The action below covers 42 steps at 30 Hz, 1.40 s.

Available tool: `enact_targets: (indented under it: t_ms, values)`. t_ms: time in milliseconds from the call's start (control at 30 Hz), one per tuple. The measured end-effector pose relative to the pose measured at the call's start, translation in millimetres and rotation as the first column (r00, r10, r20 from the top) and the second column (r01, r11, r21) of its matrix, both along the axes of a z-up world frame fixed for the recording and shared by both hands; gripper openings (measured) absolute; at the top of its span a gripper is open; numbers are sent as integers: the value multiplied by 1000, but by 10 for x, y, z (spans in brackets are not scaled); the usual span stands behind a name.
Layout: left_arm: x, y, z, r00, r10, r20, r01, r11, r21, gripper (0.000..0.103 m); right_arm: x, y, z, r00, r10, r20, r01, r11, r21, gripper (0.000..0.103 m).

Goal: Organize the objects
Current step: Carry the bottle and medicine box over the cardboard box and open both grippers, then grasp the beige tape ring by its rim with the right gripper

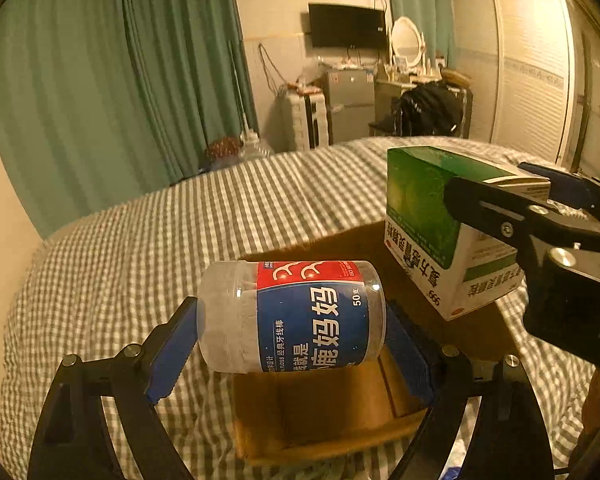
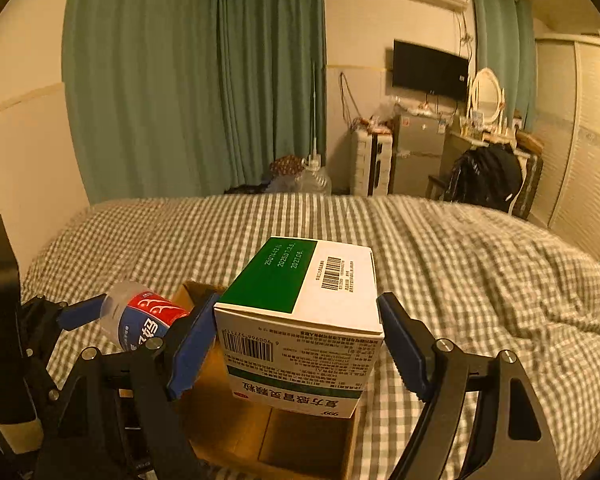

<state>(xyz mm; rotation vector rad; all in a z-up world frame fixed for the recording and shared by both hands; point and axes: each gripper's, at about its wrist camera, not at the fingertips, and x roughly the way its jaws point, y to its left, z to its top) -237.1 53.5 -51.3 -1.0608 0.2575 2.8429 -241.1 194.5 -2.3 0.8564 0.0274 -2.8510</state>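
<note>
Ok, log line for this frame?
left tongs: shut on clear floss-pick jar | right tongs: shut on green-white medicine box | both above open cardboard box

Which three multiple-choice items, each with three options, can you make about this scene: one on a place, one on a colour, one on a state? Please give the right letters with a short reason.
1. Where is the open cardboard box?
A. on the checked bedding
B. on the refrigerator
C. on the wardrobe

2. What colours are on the label of the clear floss-pick jar?
A. yellow and black
B. red and blue
C. pink and grey

3. What is the state of the right gripper?
A. open and empty
B. shut on the jar
C. shut on the green and white medicine box

Answers:
1 A, the checked bedding lies all around the carton.
2 B, a red band sits beside a blue band.
3 C, both blue pads press its sides, while the left gripper grips the jar.
</note>
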Motion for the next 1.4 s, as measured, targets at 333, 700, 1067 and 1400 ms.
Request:
enact_targets:
  t_ms: [333,700,1067,1400]
  values:
    - [-223,11,-360,995,-2,95,-2,999,40,94,-218,125,-287,998,8,60,-6,999,-50,84]
    - [471,-96,380,999,29,-29,-28,998,52,103,505,286,548,997,-43,-68,42,999,-20,92]
    - [1403,-165,1022,990,35,-140,-26,998,63,103,1677,318,1199,989,-58,-133,58,998,0,94]
    - [1990,-353,604,996,51,-74,-49,998,26,103,2339,222,746,997,-54,-56,57,997,51,95]
